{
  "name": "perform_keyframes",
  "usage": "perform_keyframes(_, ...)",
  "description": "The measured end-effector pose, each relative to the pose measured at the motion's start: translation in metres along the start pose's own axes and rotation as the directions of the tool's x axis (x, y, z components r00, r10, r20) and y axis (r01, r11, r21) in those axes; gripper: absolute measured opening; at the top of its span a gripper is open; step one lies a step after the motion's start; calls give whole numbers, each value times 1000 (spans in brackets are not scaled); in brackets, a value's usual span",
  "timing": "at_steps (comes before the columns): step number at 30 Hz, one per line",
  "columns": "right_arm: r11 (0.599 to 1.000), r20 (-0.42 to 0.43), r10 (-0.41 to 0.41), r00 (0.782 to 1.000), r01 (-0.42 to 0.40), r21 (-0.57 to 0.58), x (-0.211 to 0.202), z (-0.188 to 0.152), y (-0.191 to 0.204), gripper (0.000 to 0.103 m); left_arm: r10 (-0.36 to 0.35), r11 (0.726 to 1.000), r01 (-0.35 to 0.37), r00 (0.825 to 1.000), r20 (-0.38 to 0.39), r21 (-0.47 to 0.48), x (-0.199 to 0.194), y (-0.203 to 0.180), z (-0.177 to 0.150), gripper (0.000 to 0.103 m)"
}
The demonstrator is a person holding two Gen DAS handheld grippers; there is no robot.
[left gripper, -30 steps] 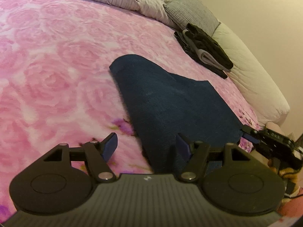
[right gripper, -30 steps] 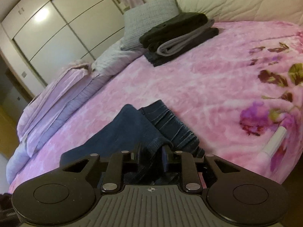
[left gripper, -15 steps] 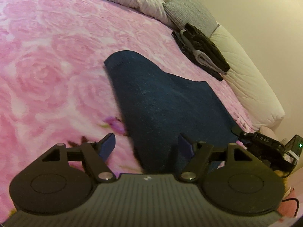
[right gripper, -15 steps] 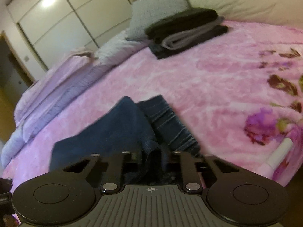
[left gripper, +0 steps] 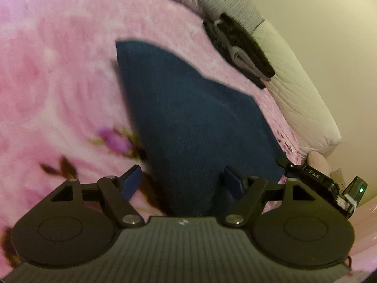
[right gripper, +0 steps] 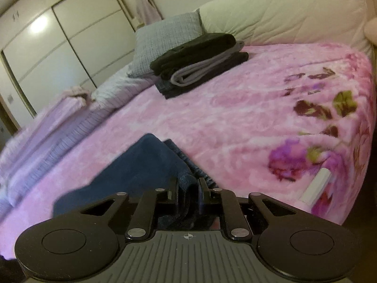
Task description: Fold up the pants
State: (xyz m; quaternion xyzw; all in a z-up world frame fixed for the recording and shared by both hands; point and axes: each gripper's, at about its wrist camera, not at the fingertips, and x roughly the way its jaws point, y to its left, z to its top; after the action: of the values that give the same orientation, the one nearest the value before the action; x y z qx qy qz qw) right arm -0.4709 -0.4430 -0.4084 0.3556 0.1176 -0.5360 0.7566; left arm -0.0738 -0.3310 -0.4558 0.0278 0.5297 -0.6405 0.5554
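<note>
Dark blue pants (left gripper: 193, 122) lie folded on the pink floral blanket (left gripper: 59, 94), with the narrow end toward me. My left gripper (left gripper: 182, 179) hangs open low over that end. The cloth runs between its blue pads without being pinched. In the right wrist view the pants (right gripper: 141, 165) show a raised fold beside the seamed denim edge. My right gripper (right gripper: 188, 188) has a bunch of this cloth between its pads, and its jaws are opening. Its black body (left gripper: 315, 179) also shows at the pants' right corner in the left wrist view.
A stack of folded black and grey clothes (right gripper: 200, 63) sits at the far side of the bed by a grey pillow (right gripper: 169, 37) and a white duvet (right gripper: 282, 16). A white tube (right gripper: 317, 185) lies near the bed's right edge. Wardrobe doors (right gripper: 59, 42) stand behind.
My left gripper has come lower and closer over the pants' near end, with its jaws a little wider. The right jaws tightened on the bunched cloth, then loosened slightly. The pants lie as before.
</note>
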Motion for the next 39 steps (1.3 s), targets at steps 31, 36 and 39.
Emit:
perform_keyframes(31, 987, -9, 42, 999, -43, -152, 0, 9, 73, 51, 124, 980, -139, 986, 110, 140, -36, 32, 64, 43)
perform_keyframes(36, 995, -140, 59, 988, -70, -76, 70, 24, 62, 28, 149, 975, -164, 983, 108, 148, -17, 31, 80, 43)
perform_keyframes(39, 989, -127, 120, 985, -130, -74, 66, 27, 57, 5, 154, 972, -170, 982, 108, 161, -7, 27, 84, 43)
